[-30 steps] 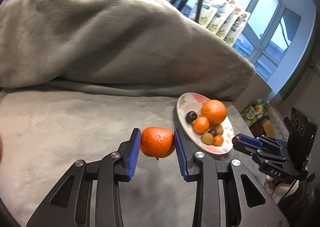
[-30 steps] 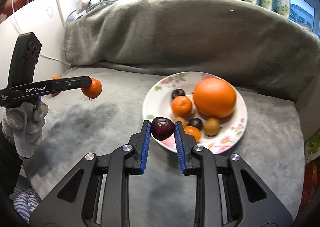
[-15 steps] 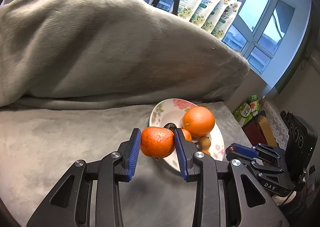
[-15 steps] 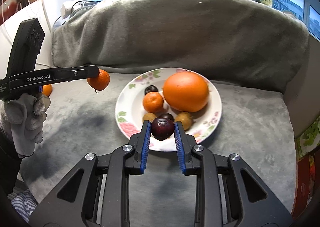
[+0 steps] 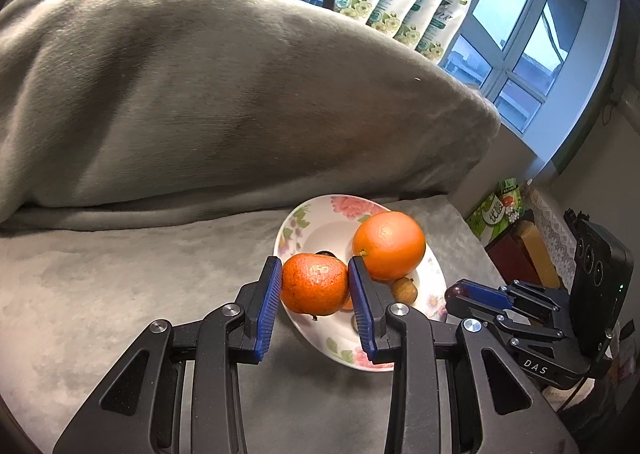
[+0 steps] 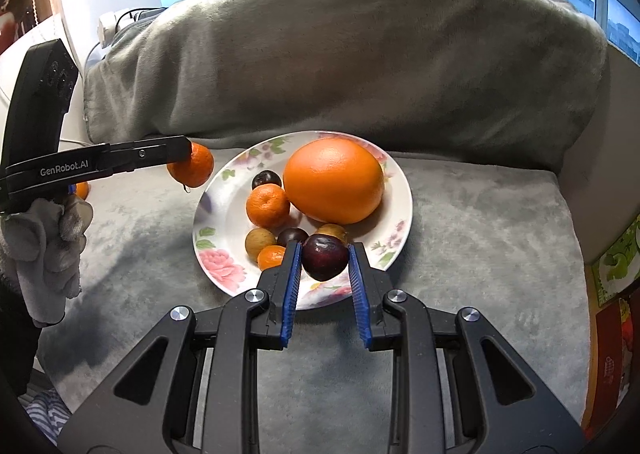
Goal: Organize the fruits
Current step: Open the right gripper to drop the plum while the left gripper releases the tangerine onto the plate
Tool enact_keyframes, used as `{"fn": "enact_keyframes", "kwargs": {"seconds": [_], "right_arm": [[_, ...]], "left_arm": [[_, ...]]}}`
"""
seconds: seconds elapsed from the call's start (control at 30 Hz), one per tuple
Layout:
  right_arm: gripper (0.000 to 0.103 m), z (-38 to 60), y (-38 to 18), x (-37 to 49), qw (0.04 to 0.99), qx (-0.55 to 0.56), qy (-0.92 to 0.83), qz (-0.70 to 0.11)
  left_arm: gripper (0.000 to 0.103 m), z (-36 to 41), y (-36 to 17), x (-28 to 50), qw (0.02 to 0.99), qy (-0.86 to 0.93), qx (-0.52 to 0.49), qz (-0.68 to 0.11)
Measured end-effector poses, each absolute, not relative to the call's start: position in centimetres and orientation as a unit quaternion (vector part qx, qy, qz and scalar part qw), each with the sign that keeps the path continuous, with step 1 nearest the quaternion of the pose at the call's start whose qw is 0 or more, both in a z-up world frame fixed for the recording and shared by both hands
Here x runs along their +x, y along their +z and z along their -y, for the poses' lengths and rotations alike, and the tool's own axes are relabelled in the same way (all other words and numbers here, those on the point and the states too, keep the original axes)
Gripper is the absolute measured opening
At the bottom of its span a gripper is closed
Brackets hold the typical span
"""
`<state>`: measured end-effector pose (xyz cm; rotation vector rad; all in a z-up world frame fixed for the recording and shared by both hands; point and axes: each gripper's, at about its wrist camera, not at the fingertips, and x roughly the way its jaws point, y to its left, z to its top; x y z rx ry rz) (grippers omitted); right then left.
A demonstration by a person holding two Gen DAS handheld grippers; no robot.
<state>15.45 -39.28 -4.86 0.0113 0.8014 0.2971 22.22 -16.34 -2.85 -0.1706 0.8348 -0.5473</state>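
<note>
A floral plate on the grey couch seat holds a big orange, a mandarin, dark plums and several small fruits. My left gripper is shut on a mandarin held in the air at the plate's left rim; it shows in the right wrist view too. My right gripper is shut on a dark plum over the plate's near edge. The plate and big orange also show in the left wrist view.
A grey blanket covers the couch back behind the plate. Another orange fruit lies on the seat at far left. Packets stand on the windowsill. Boxes and bags sit beyond the seat's right end.
Both grippers have moved toward the plate with their fruit. The mandarin now hangs at the plate's left rim, and the plum is over its near edge.
</note>
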Motion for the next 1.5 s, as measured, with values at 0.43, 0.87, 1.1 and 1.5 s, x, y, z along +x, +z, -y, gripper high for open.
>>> {"fn": "enact_keyframes", "kwargs": {"seconds": [0.43, 0.87, 1.1, 1.5], "right_arm": [[0.025, 39.1, -5.3, 15.8, 0.907, 0.007, 0.151, -0.392], [0.053, 39.0, -5.5, 16.1, 0.909, 0.002, 0.149, -0.39], [0.067, 38.9, -5.0, 15.7, 0.914, -0.002, 0.145, -0.379], [0.086, 38.2, -4.6, 14.8, 0.916, -0.019, 0.143, -0.374]], "left_arm": [[0.033, 18.1, -2.6, 21.8, 0.878, -0.269, -0.057, -0.392], [0.034, 19.2, -2.5, 21.7, 0.877, -0.275, -0.044, -0.392], [0.049, 19.2, -2.1, 21.6, 0.879, -0.273, -0.046, -0.388], [0.08, 19.1, -1.2, 21.0, 0.89, -0.248, -0.033, -0.382]]}}
